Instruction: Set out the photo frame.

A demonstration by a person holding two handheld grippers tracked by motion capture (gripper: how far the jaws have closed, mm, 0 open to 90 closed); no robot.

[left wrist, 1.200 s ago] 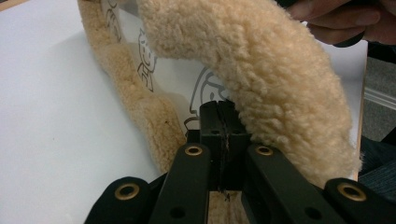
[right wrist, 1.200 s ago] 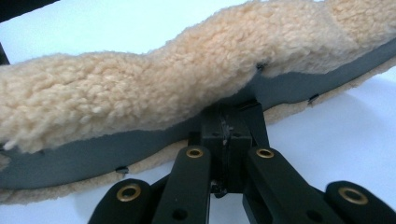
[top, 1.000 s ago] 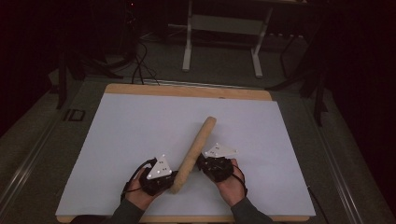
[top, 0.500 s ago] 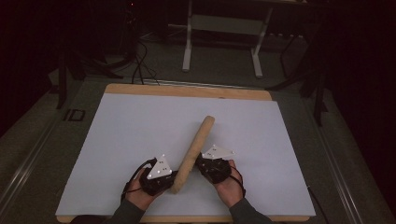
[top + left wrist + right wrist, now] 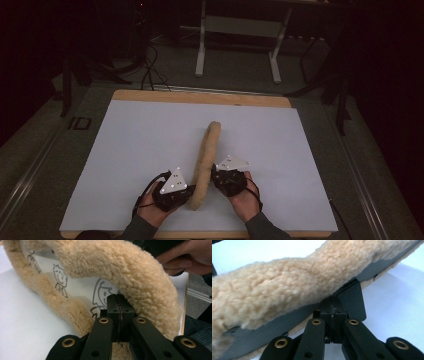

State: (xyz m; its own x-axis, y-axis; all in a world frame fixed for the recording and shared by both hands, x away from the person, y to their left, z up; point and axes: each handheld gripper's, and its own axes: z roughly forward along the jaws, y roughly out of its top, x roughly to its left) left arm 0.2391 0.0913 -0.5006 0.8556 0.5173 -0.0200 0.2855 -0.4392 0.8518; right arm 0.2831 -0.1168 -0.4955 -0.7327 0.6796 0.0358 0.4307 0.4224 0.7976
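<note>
A long roll of tan fleece cloth (image 5: 207,155) lies on the white table top (image 5: 125,150), running from the middle toward the near edge. My left gripper (image 5: 187,192) is at the left side of the roll's near end and my right gripper (image 5: 214,175) at its right side. In the left gripper view the gripper (image 5: 117,298) is shut, tips against the white printed lining (image 5: 80,287) under the fleece (image 5: 120,267). In the right gripper view the gripper (image 5: 332,302) is shut, pinching the dark grey edge (image 5: 352,300) below the fleece (image 5: 287,287).
The white sheet lies on a wooden board whose edge (image 5: 200,97) shows at the far side. Beyond the table stand a metal frame (image 5: 240,30) and cables (image 5: 150,75) on a dark floor. A hand (image 5: 190,257) holds the other gripper in the left gripper view.
</note>
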